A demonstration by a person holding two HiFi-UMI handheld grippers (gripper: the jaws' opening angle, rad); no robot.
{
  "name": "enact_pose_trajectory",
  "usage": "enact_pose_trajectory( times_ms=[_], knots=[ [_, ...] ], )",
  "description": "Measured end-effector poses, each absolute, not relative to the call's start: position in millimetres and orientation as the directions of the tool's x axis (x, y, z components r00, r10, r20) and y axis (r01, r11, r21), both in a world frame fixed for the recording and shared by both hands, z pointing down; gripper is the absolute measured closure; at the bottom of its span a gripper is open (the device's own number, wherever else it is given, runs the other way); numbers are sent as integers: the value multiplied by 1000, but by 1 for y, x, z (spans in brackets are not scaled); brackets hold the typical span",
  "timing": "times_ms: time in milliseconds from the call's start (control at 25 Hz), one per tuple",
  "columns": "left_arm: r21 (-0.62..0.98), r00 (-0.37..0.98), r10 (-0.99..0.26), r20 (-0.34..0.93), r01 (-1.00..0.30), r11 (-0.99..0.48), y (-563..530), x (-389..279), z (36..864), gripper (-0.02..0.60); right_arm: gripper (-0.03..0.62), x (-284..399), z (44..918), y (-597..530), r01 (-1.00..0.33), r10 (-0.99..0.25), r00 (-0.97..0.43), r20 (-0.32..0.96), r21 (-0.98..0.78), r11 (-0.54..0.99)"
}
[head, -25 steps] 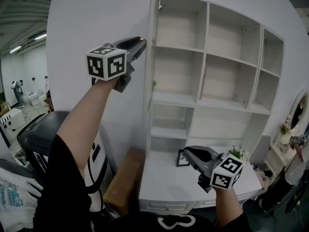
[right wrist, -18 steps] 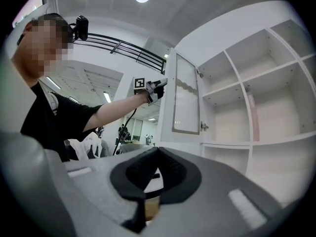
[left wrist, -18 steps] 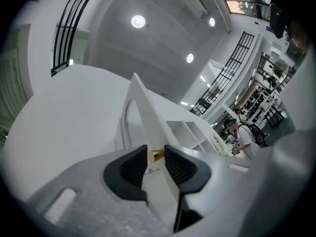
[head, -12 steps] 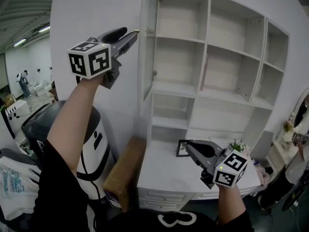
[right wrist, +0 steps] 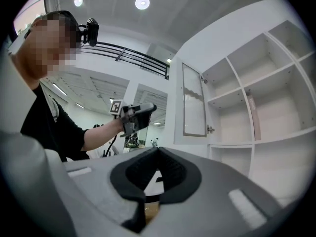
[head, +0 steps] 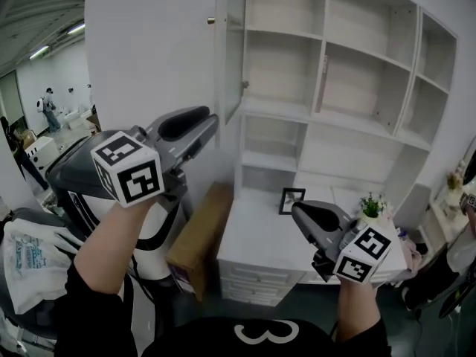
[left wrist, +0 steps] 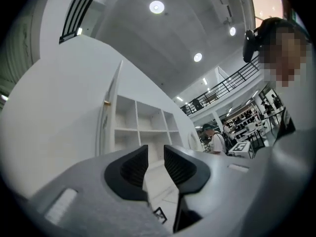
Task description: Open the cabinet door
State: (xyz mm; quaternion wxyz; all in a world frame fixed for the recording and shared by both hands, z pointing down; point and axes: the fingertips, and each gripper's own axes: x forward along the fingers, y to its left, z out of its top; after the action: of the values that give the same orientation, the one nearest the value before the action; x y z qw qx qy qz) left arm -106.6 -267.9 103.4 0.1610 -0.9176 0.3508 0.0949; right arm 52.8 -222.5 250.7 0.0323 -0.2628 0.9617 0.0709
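The white cabinet door [head: 227, 43] stands swung open, edge-on in the head view, with its small knob [head: 211, 21] at the upper left edge. My left gripper [head: 210, 123] hangs well below the knob and apart from the door. Its jaws are closing with nothing between them, and a gap shows in the left gripper view [left wrist: 155, 149]. The right gripper [head: 297, 210] hovers over the white desk top [head: 260, 236], its pads meeting at the tips [right wrist: 158, 149] and holding nothing. The right gripper view shows the open door [right wrist: 194, 100] and the left gripper [right wrist: 140, 110] beside it.
A brown cardboard box [head: 201, 236] leans against the cabinet's left side. A black-and-white bin [head: 74, 177] and a plastic bag [head: 30, 262] are at the left. A picture frame [head: 292, 199] and a small plant [head: 372, 205] sit on the desk. A person stands far off at the left.
My left gripper has come away from the door's edge and knob and dropped down to the left. The door stays open. The right gripper has shifted only a little.
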Motion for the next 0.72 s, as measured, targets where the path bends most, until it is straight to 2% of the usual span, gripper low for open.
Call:
enact_pose_trajectory(
  times_ms=[240, 520, 720],
  knots=[
    [-102, 752, -648, -125, -659, -745, -219, -60, 228, 522, 592, 52, 271, -195, -497, -493, -866, -82, 53, 866],
    [-3, 802, -591, -90, -593, -805, -150, -12, 298, 555, 592, 54, 300, -155, -496, -494, -866, -80, 15, 868],
    [50, 803, -590, -80, -588, -807, -127, -5, 329, 572, 592, 58, 325, -134, -522, -522, -847, -98, -23, 852]
  ],
)
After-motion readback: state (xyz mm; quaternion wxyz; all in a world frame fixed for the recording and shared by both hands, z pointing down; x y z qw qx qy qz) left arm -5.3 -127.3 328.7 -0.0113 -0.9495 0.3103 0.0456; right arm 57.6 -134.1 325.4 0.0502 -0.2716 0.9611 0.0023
